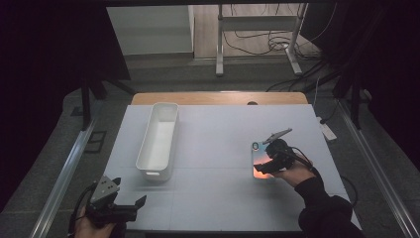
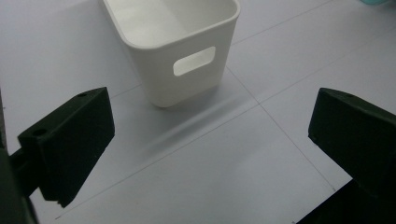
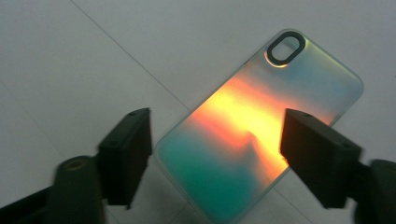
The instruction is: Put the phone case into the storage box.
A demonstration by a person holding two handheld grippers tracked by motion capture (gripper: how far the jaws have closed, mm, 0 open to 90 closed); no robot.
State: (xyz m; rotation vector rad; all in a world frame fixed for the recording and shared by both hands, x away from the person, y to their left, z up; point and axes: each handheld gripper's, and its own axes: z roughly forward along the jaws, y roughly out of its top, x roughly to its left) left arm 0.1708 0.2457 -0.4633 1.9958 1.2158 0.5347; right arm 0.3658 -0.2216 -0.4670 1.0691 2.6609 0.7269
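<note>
An iridescent phone case (image 1: 258,157) lies flat on the white table (image 1: 218,144) at the right, its camera cutout at the far end. In the right gripper view the phone case (image 3: 252,126) glows orange and teal. My right gripper (image 1: 263,168) hovers at its near end, its two black jaws standing on either side of the case's width. The right gripper (image 3: 219,128) has its left jaw just off the case's edge and its right jaw over the other edge. My left gripper (image 1: 130,192) rests at the table's front left. The left gripper (image 2: 210,135) is wide open, with bare table between its jaws.
A long white bin (image 1: 154,173) with a handle slot stands left of centre, running away from me. In the left gripper view the bin (image 2: 187,79) is just ahead of the jaws. Beyond the table are a metal stand (image 1: 257,22) and floor cables.
</note>
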